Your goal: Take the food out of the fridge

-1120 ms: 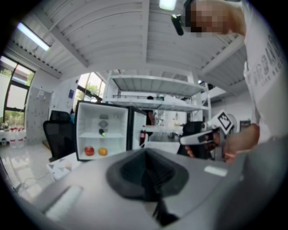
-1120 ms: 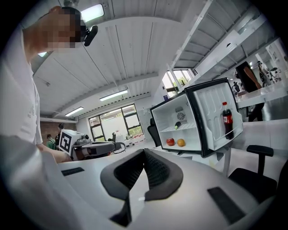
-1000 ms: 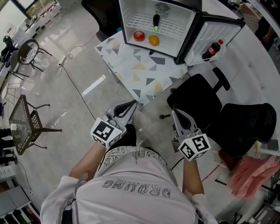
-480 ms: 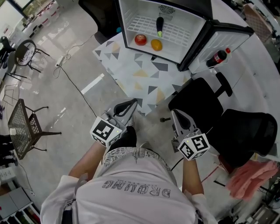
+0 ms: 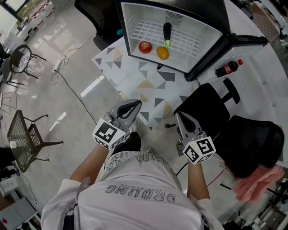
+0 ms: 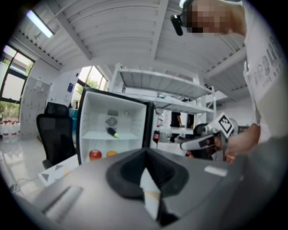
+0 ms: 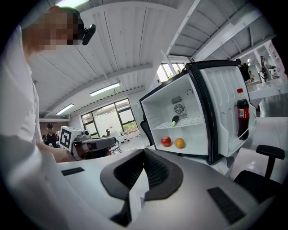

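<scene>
While both claws are held out ahead of the person's chest, nothing is gripped. The left claw (image 5: 137,105) is seen with its jaws pressed together and empty, and the right claw (image 5: 181,117) is likewise closed on nothing.

The food is kept inside the open fridge (image 5: 135,13), which is set on a desk (image 5: 135,76) topped in white with grey and tan triangles. An apple (image 5: 145,46) and an orange (image 5: 162,52) are found side by side on the fridge's bottom, and an eggplant (image 5: 167,33) is laid on the wire shelf above them. A cola bottle (image 5: 228,68) is stood in the door (image 5: 249,56). Both claws are well apart from the fridge.

A black office chair (image 5: 211,108) is placed just beside the desk, below the door. The pale, glossy floor (image 5: 45,103) is crossed by a cable (image 5: 72,85), and a wire-mesh chair (image 5: 24,134) is seen at the left.
</scene>
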Tool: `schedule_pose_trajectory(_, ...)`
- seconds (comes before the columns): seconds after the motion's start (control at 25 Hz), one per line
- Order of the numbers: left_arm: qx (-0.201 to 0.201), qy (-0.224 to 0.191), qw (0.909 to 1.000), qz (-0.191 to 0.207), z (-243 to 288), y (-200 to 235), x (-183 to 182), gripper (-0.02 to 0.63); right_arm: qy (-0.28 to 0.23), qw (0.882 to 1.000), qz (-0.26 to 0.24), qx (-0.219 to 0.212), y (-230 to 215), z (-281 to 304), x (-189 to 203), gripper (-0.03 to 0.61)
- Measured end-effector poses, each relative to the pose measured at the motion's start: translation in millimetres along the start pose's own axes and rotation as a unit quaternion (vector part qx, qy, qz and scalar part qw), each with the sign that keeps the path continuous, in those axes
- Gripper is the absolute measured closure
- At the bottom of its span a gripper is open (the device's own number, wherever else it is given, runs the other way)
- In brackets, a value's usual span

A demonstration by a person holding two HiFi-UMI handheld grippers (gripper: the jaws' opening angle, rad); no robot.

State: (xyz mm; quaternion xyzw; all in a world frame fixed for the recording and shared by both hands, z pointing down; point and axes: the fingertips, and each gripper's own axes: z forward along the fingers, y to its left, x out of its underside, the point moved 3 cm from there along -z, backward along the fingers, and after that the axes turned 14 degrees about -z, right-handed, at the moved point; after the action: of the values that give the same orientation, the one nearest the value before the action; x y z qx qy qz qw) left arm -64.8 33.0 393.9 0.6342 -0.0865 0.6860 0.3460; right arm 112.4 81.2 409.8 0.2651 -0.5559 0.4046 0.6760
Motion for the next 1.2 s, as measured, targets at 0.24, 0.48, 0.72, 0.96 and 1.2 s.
schedule_pose_trajectory(0.24, 0.013, 0.005, 0.9999, -0.006, 19, 42, -18, 0.607, 0.008, 1.0, 0.004, 0.014, -14, 41, -12, 0.578)
schedule_pose_trajectory(0.48, 0.031, 0.011, 0.9994, -0.008, 35, 86, -33, 0.607, 0.012, 0.999, 0.006, 0.031, -22, 84, -27, 0.578)
schedule_pose_trajectory(0.72, 0.047, 0.014, 0.9987, -0.008, 46, 121, -48, 0.607, 0.012, 0.999, 0.005, 0.05, -27, 118, -40, 0.578)
schedule_pose_trajectory(0.96, 0.06, 0.015, 0.9981, 0.0, 55, 138, -59, 0.607, 0.009, 0.998, 0.006, 0.064, -32, 137, -50, 0.578)
schedule_pose_trajectory(1.2, 0.056, 0.013, 0.9983, 0.005, 66, 149, -64, 0.607, 0.006, 0.998, 0.006, 0.064, -38, 145, -49, 0.578)
